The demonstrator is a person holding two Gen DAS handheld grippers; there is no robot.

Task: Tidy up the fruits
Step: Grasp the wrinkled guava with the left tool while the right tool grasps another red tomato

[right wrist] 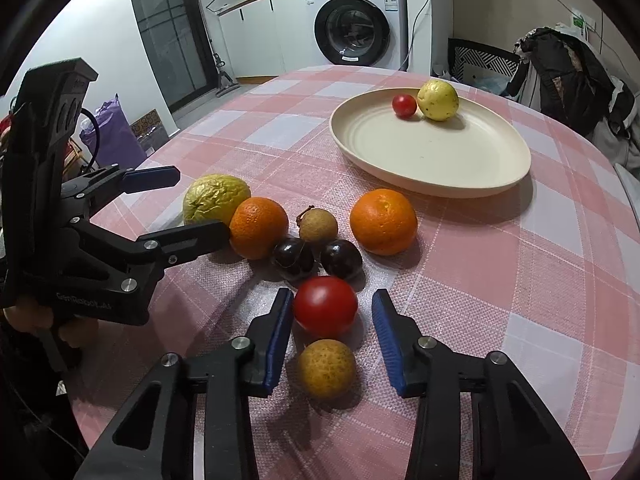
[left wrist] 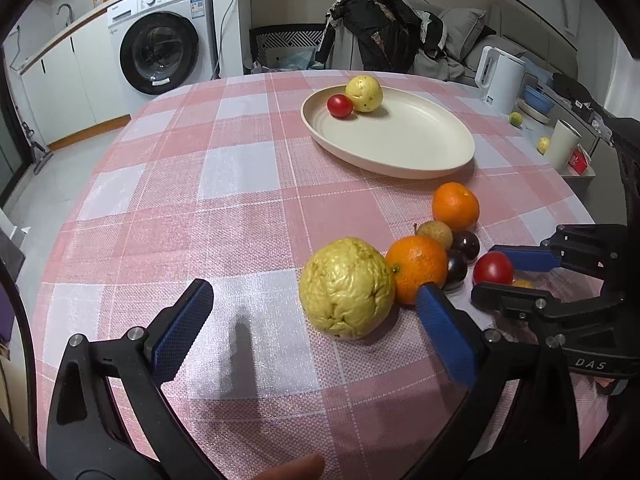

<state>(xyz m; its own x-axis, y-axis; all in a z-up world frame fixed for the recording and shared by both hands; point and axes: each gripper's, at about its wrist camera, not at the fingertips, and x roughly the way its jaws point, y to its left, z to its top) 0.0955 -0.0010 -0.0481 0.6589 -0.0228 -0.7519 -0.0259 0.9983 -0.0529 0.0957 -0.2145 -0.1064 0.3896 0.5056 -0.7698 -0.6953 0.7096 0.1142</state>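
Note:
A cream oval plate [left wrist: 400, 140] [right wrist: 440, 156] holds a small tomato [left wrist: 340, 105] and a yellow fruit [left wrist: 364, 93]. On the pink checked cloth lie a wrinkled yellow-green guava [left wrist: 346, 287] [right wrist: 216, 197], two oranges [left wrist: 418, 269] [left wrist: 455, 206], two dark plums [right wrist: 341, 258], brown longans [right wrist: 326, 368] and a red tomato [right wrist: 325, 306]. My left gripper [left wrist: 314, 294] is open, its jaws on either side of the guava. My right gripper [right wrist: 333, 304] is open around the red tomato and a longan.
A white kettle [left wrist: 500, 80], a white cup [left wrist: 562, 144] and bowls stand on a side surface at the right. A chair with dark clothes [left wrist: 376, 32] is behind the table. A washing machine [left wrist: 160, 40] stands at the back.

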